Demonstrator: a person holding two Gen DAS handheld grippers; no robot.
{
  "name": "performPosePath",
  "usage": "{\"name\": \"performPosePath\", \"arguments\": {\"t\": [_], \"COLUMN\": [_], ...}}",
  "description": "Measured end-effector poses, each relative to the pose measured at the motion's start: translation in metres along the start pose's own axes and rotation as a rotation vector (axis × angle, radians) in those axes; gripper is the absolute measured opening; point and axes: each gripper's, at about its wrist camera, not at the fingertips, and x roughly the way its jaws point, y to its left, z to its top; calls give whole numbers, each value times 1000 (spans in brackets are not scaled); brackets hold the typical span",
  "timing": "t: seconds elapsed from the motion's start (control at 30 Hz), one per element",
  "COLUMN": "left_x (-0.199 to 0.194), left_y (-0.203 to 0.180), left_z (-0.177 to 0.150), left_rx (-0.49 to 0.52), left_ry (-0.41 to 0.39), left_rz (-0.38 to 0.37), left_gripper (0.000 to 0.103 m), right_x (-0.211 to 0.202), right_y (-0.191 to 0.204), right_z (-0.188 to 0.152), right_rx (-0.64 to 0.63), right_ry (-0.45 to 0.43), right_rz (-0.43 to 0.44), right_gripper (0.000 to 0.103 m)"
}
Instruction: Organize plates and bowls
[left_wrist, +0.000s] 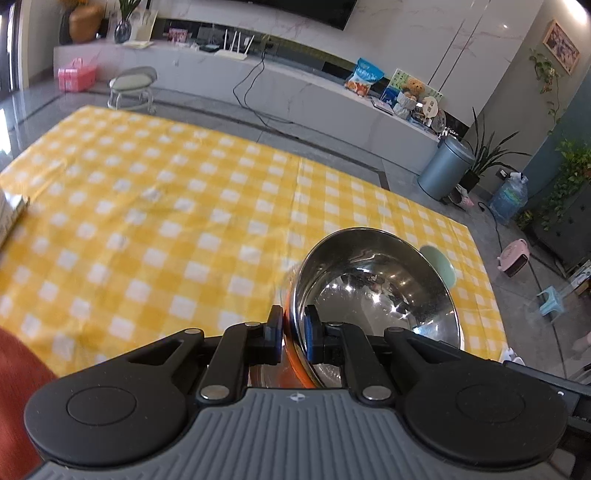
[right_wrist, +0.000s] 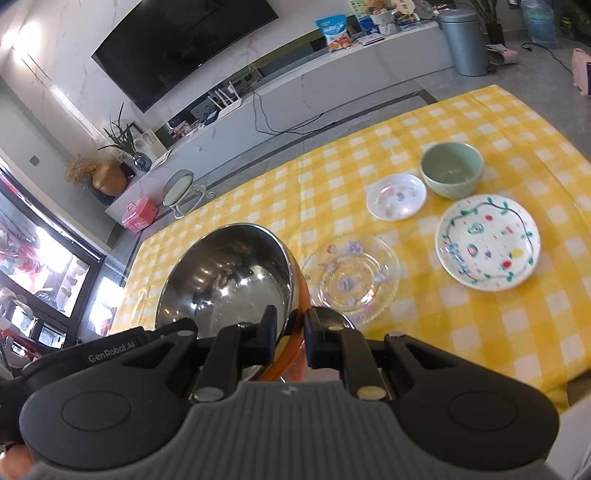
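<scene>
A steel bowl (left_wrist: 376, 291) with an orange outer rim hangs tilted above the yellow checked tablecloth (left_wrist: 166, 206), held from both sides. My left gripper (left_wrist: 293, 326) is shut on its rim, one pad inside and one outside. My right gripper (right_wrist: 290, 328) is shut on the opposite rim of the same steel bowl (right_wrist: 229, 280). To the right on the cloth lie a clear glass plate (right_wrist: 356, 277), a small white plate (right_wrist: 397, 195), a green bowl (right_wrist: 452, 170) and a large painted plate (right_wrist: 487, 242). The green bowl (left_wrist: 441, 264) peeks out behind the steel one.
A box (left_wrist: 9, 214) sits at the cloth's left edge, and a red-orange shape (left_wrist: 14, 398) fills the lower left corner. Beyond the table's far edge are a stool (left_wrist: 133, 86), a TV bench and a grey bin (left_wrist: 445, 170) on the floor.
</scene>
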Motion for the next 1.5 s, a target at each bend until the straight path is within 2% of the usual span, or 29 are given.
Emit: {"name": "performPosePath", "arguments": {"t": [0.4,1.1,1.3,1.5], "left_x": [20,60,61,62], "left_y": [10,14,9,3], "left_z": [-30,-33,-33,-33], "left_rx": [-16,-17,24,96], "left_ry": [68,163,172,185], "left_rz": [25,50,41,67], "left_gripper": [12,14,13,13], "right_x": [11,60,60,63], "right_y": [-13,-31,-27,-29], "right_z": [-34,-29,-28,-29], "right_rx": [-6,13,-18,-7], "right_ry": [32,119,118,138], "right_rz": [-56,-94,-115,-115], "right_gripper": [12,11,11,11]}}
